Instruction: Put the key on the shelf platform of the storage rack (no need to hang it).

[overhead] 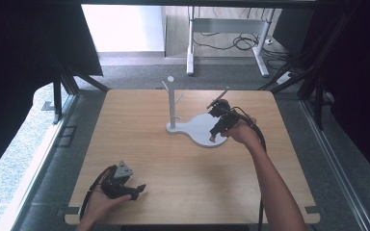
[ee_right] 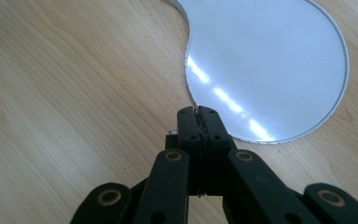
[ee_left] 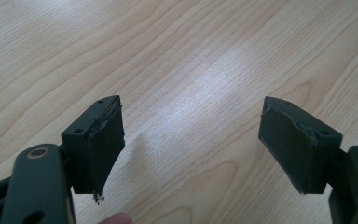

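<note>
Where wood shows, two grippers: left gripper [overhead: 136, 188] agape, right gripper [overhead: 213, 138] pinched.

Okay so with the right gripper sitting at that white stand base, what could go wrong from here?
1. The right gripper is shut with its tips at the edge of the white base; a push could slide the stand or tip its upright post.
2. Shut jaws cannot grasp anything until they are opened.
3. The left gripper is open over bare table, far from the stand, so it could not steady it quickly.
</note>
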The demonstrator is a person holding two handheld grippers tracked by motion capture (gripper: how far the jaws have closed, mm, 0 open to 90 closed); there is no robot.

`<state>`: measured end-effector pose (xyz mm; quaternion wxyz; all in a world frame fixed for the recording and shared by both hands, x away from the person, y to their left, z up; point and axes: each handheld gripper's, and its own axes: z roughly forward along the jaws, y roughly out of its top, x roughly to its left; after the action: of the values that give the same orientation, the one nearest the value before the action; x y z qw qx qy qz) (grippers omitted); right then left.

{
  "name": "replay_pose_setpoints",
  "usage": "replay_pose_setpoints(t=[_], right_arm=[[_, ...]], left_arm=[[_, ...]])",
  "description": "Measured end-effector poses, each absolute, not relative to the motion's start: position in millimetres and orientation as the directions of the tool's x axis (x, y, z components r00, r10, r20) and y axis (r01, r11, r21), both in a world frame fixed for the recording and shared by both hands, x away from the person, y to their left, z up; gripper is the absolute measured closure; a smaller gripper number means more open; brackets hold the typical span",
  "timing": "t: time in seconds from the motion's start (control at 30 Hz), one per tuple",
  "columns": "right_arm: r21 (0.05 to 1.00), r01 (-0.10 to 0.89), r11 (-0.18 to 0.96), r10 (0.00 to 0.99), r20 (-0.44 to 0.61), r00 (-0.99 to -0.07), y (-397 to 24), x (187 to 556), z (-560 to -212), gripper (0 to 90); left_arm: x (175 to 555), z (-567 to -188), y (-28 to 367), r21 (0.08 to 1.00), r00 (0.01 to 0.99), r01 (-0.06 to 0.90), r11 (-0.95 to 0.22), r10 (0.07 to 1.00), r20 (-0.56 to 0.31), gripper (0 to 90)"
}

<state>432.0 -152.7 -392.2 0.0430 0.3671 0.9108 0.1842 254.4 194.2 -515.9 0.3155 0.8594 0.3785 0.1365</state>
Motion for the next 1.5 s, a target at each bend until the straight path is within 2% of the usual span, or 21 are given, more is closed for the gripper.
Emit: replay_pose_setpoints(t=[1.17,1.5], right_arm=[[0.367,0.671,0.645,0.703,0.061,-0.709,-156,444,-397,89.8],[0.356,0.686,0.634,0.719,0.056,-0.693,-160,449,-409,89.8]], left_arm=[[255,-516,194,0.638,0.68,0.568,-0.52,0.734,-0.007,22.7],[255,-516,194,0.635,0.681,0.569,-0.523,0.732,-0.007,22.6]])
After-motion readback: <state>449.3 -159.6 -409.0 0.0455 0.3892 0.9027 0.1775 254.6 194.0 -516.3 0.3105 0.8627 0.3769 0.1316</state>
